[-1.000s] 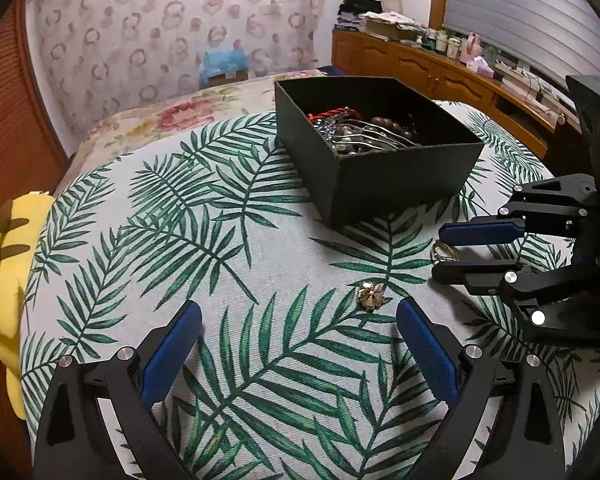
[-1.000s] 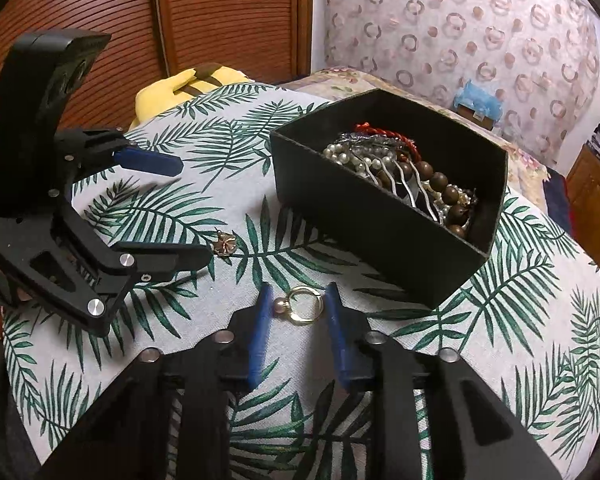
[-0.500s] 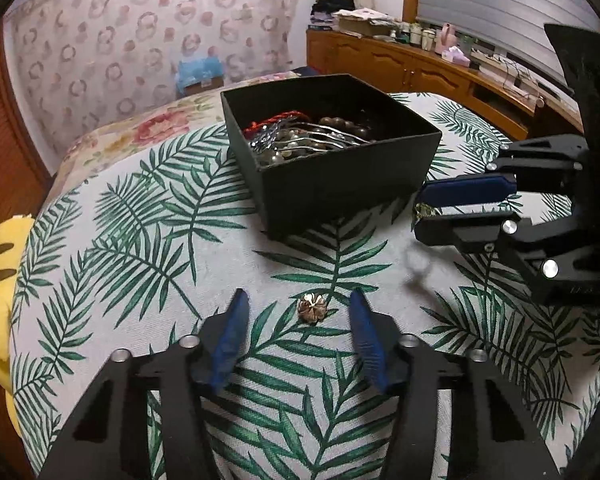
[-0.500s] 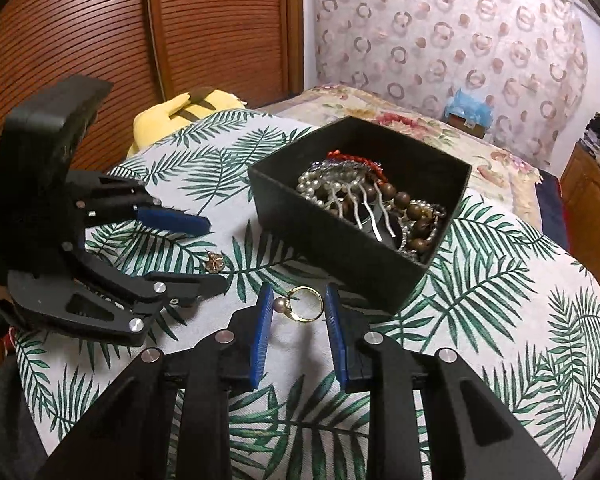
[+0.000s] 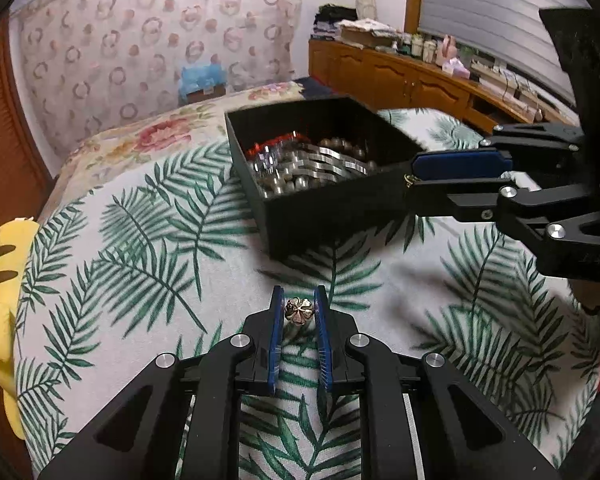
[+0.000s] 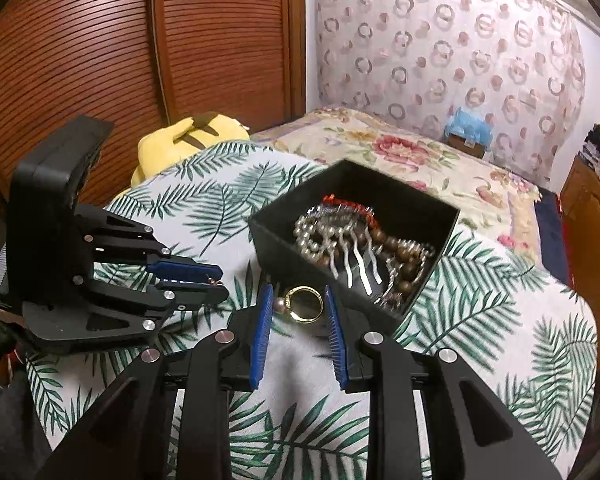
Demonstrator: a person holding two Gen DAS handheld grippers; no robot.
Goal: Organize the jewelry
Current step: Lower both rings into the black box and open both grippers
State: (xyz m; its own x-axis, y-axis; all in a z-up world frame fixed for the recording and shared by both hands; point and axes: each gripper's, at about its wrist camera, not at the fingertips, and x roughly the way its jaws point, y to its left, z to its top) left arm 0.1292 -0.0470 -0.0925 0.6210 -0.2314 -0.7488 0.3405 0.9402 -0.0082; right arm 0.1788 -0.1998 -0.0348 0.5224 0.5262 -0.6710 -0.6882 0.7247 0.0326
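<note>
A black open box (image 5: pixel 340 216) (image 6: pixel 284 248) holds beads, pearls and a silver comb. My left gripper (image 5: pixel 298 308) is shut on a small flower-shaped brooch (image 5: pixel 299 311), just above the leaf-print cloth. It shows at the left of the right wrist view (image 6: pixel 218 284). My right gripper (image 6: pixel 296 304) is shut on a gold ring with a pearl (image 6: pixel 302 304), lifted in front of the box's near corner. It shows at the right of the left wrist view (image 5: pixel 410 182), at the box's right wall.
The leaf-print cloth (image 5: pixel 140 240) covers a round table. A yellow plush toy (image 6: pixel 188 136) lies at its edge. A flowered bed (image 6: pixel 400 148) lies behind, wooden cabinets (image 5: pixel 400 80) stand at the back, and a slatted wooden door (image 6: pixel 100 60) is beside the table.
My left gripper closed from wide open onto the brooch. My right gripper, holding the ring, rose off the cloth and moved toward the box.
</note>
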